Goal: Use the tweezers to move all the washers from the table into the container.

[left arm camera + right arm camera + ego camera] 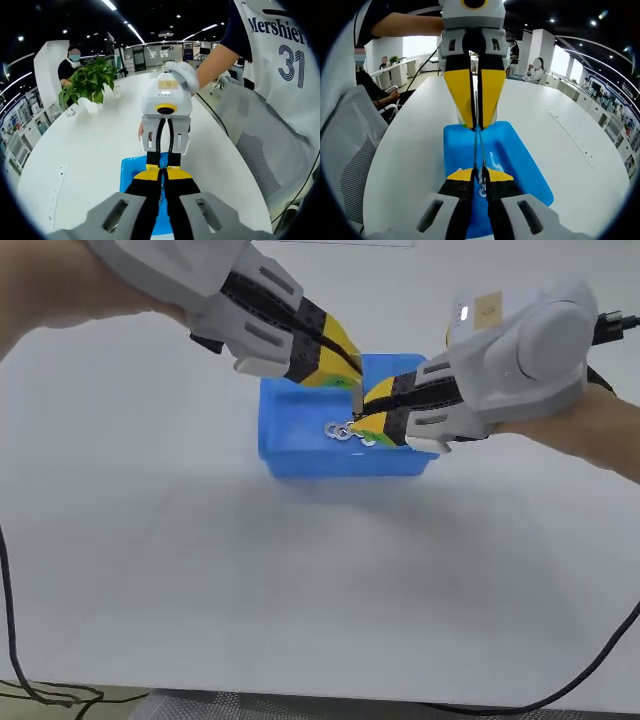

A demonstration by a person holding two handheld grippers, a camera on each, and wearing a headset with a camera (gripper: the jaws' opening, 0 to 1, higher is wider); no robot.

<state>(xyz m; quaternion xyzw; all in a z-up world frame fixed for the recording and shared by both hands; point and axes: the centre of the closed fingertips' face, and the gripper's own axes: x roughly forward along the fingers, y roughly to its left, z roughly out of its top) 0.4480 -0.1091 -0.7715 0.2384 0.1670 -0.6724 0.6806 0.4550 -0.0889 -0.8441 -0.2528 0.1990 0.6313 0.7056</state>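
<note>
— Whereabouts of the washers [345,432]?
— Down in the blue container [290,465], at 12 o'clock on the table [300,580], right under the tweezers [478,150].
— Held how?
— Pinched almost shut from both ends: left gripper [350,375] on the handle, right gripper [362,425] near the tips.
— Risk?
— Could drag one out again if lifted before easing off. Could twist the tweezers if pulled unevenly.
</note>
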